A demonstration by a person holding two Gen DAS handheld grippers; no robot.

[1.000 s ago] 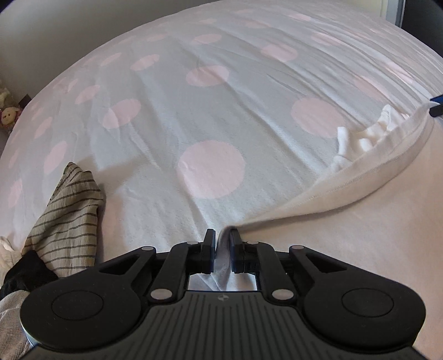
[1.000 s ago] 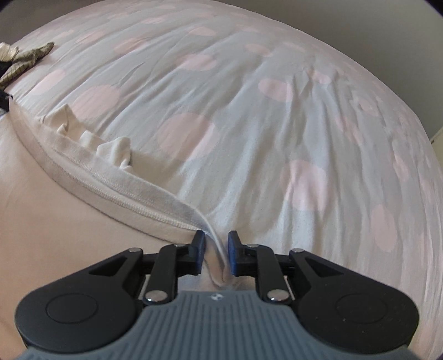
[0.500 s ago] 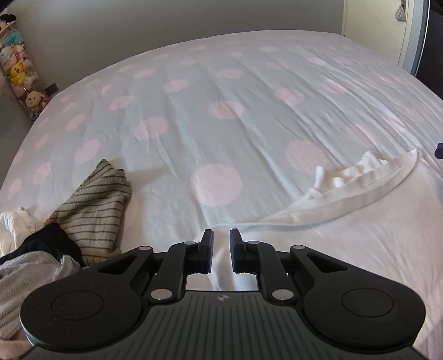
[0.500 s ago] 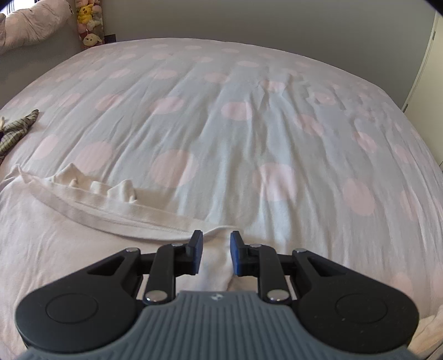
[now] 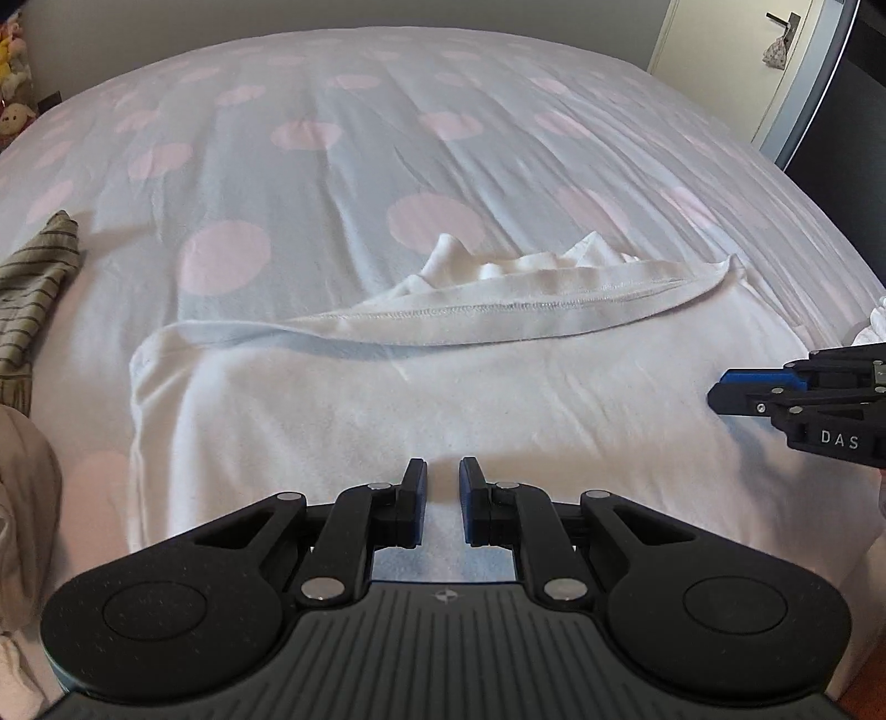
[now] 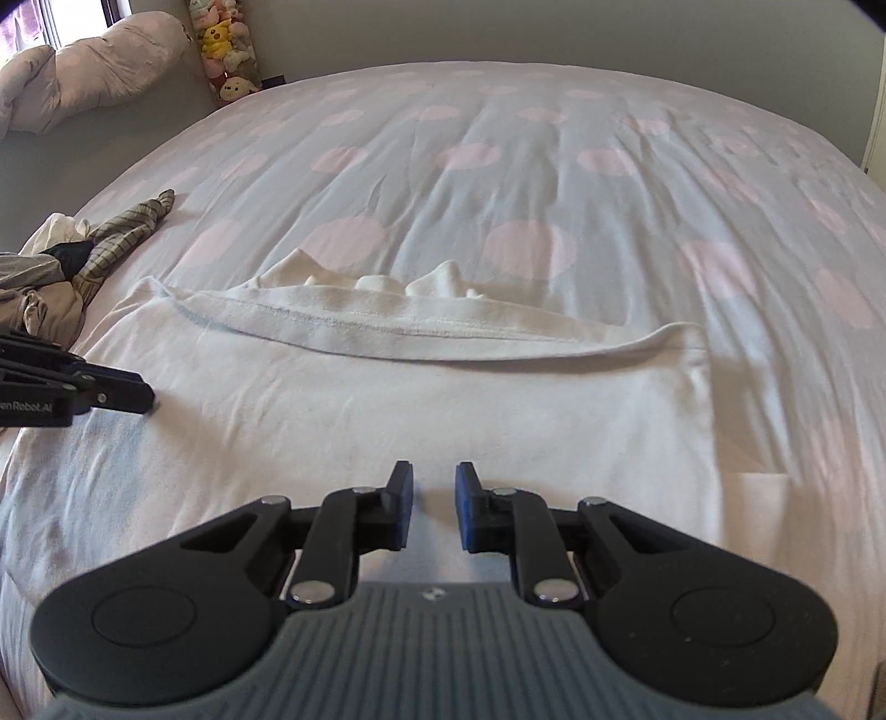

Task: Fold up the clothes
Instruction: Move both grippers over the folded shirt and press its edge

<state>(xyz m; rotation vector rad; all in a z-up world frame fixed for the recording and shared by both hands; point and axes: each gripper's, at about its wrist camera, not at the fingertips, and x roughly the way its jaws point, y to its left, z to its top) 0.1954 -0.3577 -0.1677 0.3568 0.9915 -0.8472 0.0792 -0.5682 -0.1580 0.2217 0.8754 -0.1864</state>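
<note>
White garment spread on a dotted bed, both grippers empty above it.

The bed [image 5: 343,183] bears the white garment [image 5: 443,399] at centre, its stitched far hem folded back, open sheet beyond at 12 o'clock. A clothes pile [image 6: 61,260] lies at 9 o'clock. Left gripper [image 5: 442,487] and right gripper [image 6: 426,493] have fingers spread, pinching nothing. The left view reads "DAS"; the right view reads "Robot.AI" and shows plush toys [image 6: 227,44].
</note>
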